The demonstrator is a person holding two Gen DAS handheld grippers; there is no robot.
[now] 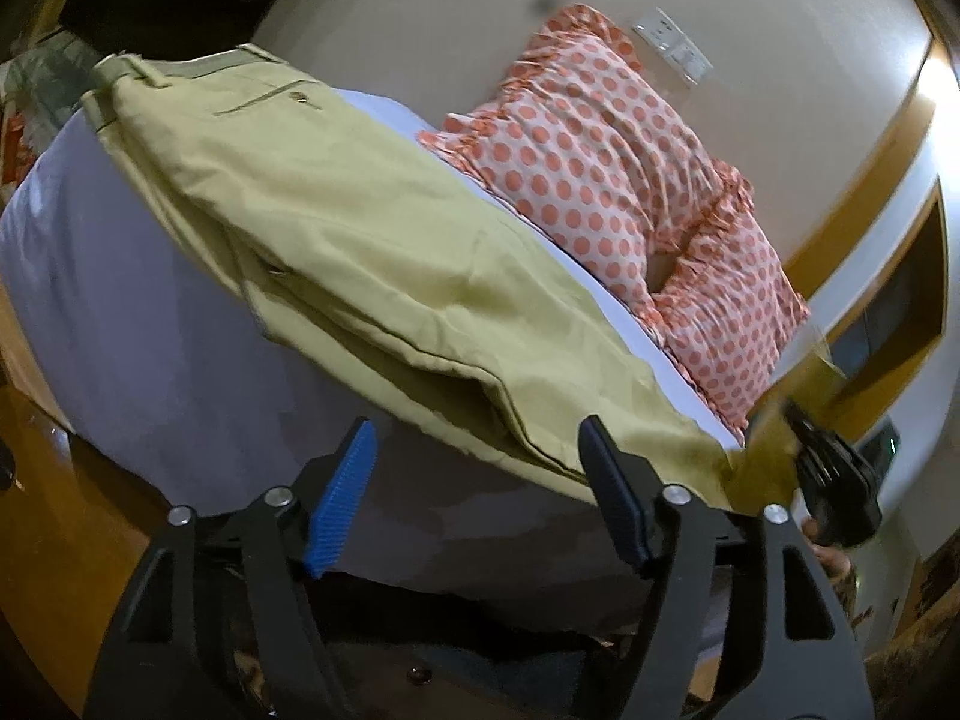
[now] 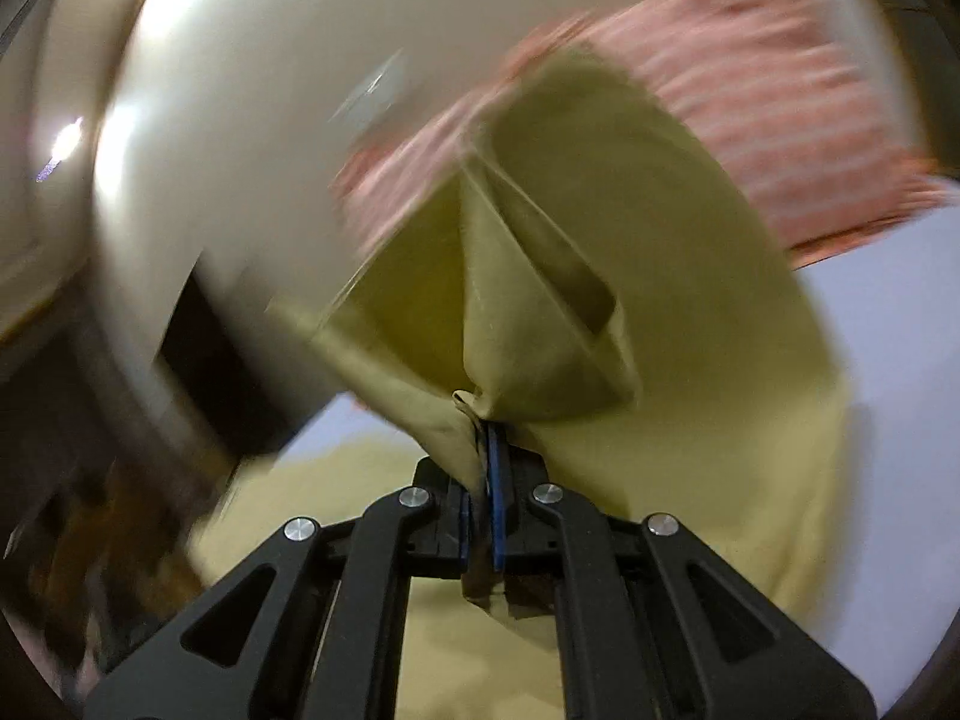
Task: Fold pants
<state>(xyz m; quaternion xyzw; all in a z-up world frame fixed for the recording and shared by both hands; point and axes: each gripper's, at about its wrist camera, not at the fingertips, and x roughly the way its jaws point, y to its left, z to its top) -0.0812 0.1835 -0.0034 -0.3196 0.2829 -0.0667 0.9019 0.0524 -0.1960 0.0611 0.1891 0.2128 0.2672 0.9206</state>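
Khaki pants [image 1: 336, 228] lie folded lengthwise on a white bed [image 1: 120, 324], waistband at the far left, legs running to the right. My left gripper [image 1: 480, 456] is open and empty, just in front of the pants' near edge. My right gripper [image 2: 483, 438] is shut on the leg end of the pants [image 2: 540, 312] and lifts it off the bed; the cloth hangs around the fingers. In the left wrist view the right gripper [image 1: 834, 468] shows at the far right, holding that raised end.
Two orange polka-dot pillows [image 1: 606, 162] lean against the cream wall behind the pants. A wall socket plate [image 1: 672, 42] sits above them. A wooden bed frame [image 1: 36, 516] borders the mattress at the left. The right wrist view is motion-blurred.
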